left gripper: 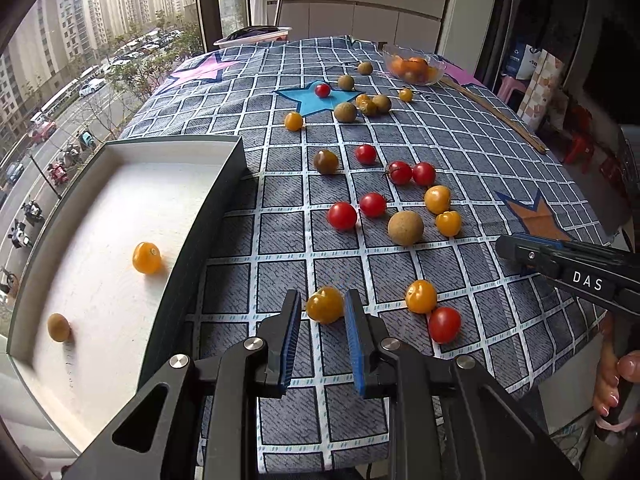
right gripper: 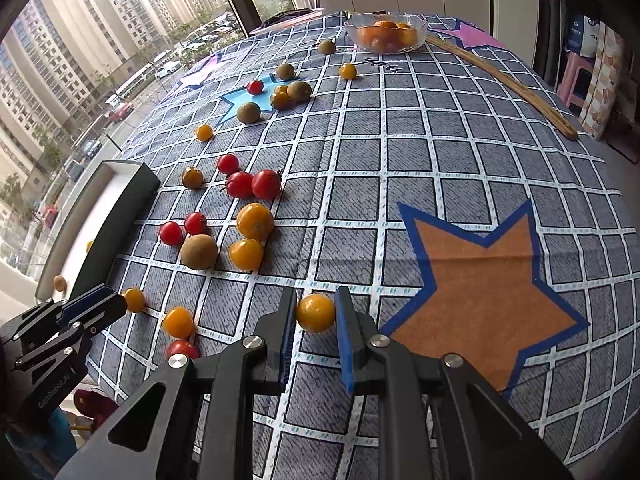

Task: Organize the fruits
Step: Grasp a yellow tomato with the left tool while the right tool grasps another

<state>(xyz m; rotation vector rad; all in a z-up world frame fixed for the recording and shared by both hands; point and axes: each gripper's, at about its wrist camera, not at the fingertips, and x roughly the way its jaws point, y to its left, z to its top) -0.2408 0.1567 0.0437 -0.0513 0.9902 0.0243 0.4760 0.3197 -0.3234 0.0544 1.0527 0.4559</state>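
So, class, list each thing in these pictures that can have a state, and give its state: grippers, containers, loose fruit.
left gripper: straddling a yellow tomato on the tablecloth; grip unclear.
right gripper: shut on another yellow tomato.
tray: holds two fruits, mostly bare.
glass bowl: upright, partly filled with orange fruit.

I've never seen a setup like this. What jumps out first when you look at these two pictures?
Small red, yellow and brownish fruits lie scattered over a checked cloth with big stars, like the orange star on its near right. Each pair of tongs has a yellow tomato between its blue pads: the left tongs around one, the right tongs around another. At left a white tray holds just two fruits, and a glass bowl sits at the far end.
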